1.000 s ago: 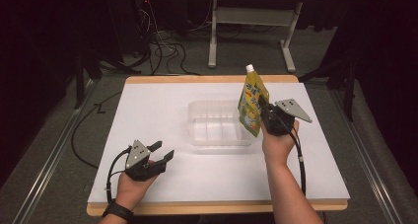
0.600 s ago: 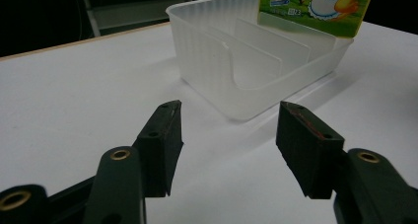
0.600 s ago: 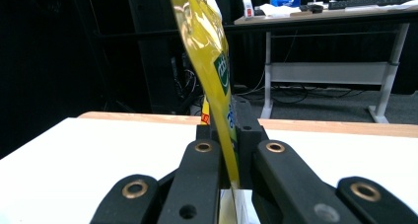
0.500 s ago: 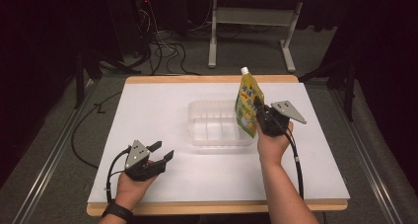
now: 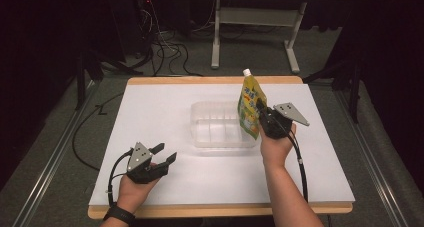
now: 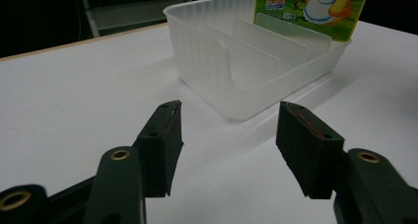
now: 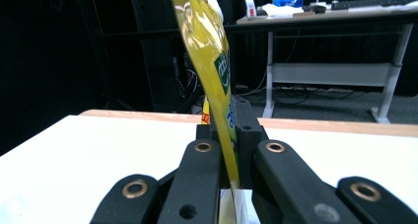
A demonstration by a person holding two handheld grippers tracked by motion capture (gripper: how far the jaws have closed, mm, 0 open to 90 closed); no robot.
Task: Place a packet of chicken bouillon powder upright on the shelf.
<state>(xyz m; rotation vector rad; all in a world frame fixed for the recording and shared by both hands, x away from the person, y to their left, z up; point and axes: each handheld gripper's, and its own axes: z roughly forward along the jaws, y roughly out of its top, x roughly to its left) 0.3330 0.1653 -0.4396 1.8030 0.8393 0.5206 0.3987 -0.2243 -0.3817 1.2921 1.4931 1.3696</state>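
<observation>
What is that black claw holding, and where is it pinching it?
The right gripper pinches the yellow drink pouch flat by its side edge, below the middle. The left gripper holds nothing.

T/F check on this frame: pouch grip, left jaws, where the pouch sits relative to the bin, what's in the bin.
1. The right gripper is clamped on the yellow pouch. True.
2. The left gripper holds the clear bin. False: its jaws stand apart with nothing between them, short of the bin on the white table.
3. The pouch lies flat on the table. False: it is held upright, cap up, at the bin's right end.
4. The bin has dividers inside. True, as the left gripper view shows.
5. The bin is full of pouches. False: its visible compartments look empty.
</observation>
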